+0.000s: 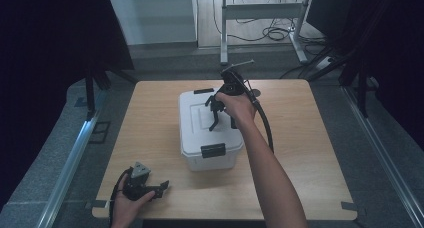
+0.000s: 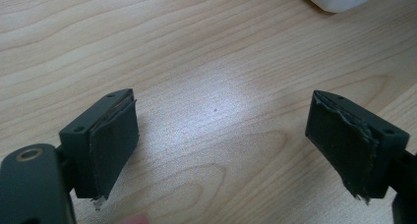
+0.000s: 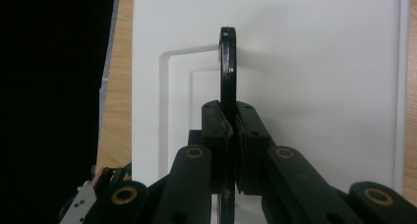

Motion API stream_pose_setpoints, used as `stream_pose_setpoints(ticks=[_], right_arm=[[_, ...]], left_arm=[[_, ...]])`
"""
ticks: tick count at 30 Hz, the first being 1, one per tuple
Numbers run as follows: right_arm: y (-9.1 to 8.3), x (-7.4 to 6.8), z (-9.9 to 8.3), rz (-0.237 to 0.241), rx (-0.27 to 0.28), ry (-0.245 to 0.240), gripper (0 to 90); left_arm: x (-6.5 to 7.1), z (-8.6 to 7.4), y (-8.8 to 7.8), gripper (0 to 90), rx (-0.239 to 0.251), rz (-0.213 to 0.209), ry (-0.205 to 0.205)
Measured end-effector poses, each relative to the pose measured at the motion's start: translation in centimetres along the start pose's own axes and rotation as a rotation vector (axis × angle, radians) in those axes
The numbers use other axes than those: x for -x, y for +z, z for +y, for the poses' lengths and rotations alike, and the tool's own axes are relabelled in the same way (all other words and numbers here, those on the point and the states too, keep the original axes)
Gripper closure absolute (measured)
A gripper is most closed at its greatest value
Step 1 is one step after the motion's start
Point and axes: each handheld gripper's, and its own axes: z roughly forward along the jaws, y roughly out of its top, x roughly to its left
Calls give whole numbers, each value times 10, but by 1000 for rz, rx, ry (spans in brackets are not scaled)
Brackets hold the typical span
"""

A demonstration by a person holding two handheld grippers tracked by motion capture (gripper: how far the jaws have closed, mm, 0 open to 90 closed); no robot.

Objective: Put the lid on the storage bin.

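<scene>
Two claws: the right gripper (image 1: 216,114) has its jaws pinched together on the black handle (image 3: 227,67) of the box; the left gripper (image 2: 221,145) lies with jaws wide apart and nothing between them.
Box: a white lidded plastic box (image 1: 192,138) stands near the middle of the table (image 1: 150,153).
Handle: it stands upright from the middle of the box lid, thin and edge-on in the right gripper view, rising above the pads.
Latches: a black latch (image 1: 213,150) on the near end of the box, another (image 1: 203,91) on the far end; both look closed.
Left gripper's place: near the front left table corner, well apart from the box, resting on bare wood.
Handling: hard, stiff plastic with a smooth lid, likely slippery for pads; weight depends on contents, which are hidden.
Where to hold: the handle is probably the sound grip; it may pivot, so the box could swing when lifted.
Writing: no brand, label or lettering can be read on box, lid or latches.
</scene>
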Motion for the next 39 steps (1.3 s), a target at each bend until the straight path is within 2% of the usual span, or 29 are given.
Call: stream_pose_setpoints(ticks=[7,14,18,24,39], right_arm=[[5,5,-2,7,17,27,856],[5,6,-6,3,41,33,856],[6,7,-8,-55,58,22,855],[6,12,-9,-21,63,47,855],[-4,7,-12,-12,72,49,854]], left_arm=[[0,0,0,127,-6,-1,7],[1,0,1,127,-7,-1,2],[1,0,1,127,-8,-1,4],[1,0,2,127,-10,-2,8],[0,0,2,126,-11,-2,4]])
